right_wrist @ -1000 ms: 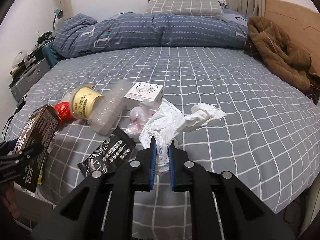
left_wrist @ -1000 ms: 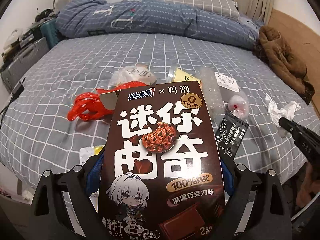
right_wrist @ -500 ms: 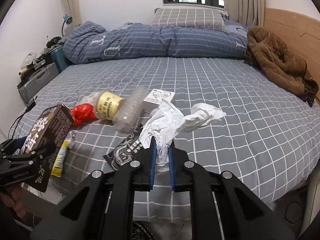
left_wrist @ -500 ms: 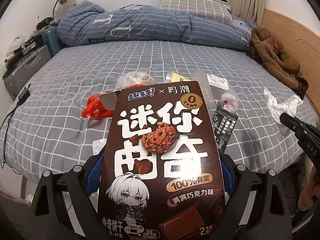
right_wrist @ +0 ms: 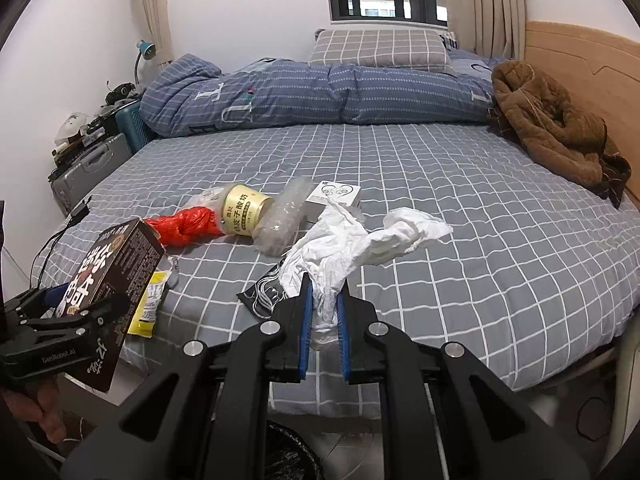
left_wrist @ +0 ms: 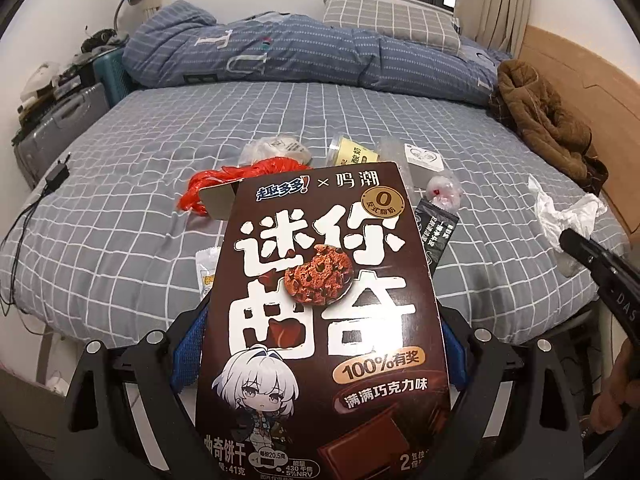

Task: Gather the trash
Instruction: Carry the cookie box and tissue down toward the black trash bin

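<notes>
Apparently tissue (right_wrist: 348,240) pinched inside right tool (right_wrist: 323,312).

Two wrist views, aimed down across the bed (left_wrist: 360,112)

The bed's near edge is being looked over closely; the littered bedspread (right_wrist: 460,184) is being shared.

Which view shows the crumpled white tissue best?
The right wrist view: the crumpled white tissue sits centre frame, pinched between the blue pads of the right hand-held gripper, its folds fanning out above the bed. The left wrist view catches it only small, at the right edge, partly behind that gripper's tip.
</notes>
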Available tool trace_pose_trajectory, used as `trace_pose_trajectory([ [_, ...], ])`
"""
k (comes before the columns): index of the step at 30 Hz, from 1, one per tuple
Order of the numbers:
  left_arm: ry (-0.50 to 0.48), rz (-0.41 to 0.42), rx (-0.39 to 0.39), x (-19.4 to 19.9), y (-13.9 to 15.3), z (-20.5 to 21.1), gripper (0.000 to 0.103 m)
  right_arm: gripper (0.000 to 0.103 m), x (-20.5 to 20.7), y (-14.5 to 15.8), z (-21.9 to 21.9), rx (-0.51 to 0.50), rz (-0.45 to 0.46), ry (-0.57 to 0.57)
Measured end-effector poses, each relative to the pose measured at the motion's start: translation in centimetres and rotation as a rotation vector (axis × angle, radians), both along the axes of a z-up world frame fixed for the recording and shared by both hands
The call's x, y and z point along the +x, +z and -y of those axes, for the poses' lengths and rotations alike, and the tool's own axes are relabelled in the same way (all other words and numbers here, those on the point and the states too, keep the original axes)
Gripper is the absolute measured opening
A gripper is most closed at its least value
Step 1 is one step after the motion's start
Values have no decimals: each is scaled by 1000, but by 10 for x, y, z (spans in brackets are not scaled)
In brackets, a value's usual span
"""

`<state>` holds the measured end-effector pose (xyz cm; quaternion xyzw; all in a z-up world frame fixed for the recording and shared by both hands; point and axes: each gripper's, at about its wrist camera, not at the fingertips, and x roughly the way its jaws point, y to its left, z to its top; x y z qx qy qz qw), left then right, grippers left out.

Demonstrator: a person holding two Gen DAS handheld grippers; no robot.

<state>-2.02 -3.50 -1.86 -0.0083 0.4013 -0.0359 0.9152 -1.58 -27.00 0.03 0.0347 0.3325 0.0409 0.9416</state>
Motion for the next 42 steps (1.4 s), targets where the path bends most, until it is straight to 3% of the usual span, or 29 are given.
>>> trace_pose_trajectory([
  [42, -8, -94, 13, -100, -41, -21, 89, 11, -103, -42, -53, -24, -125, 71],
])
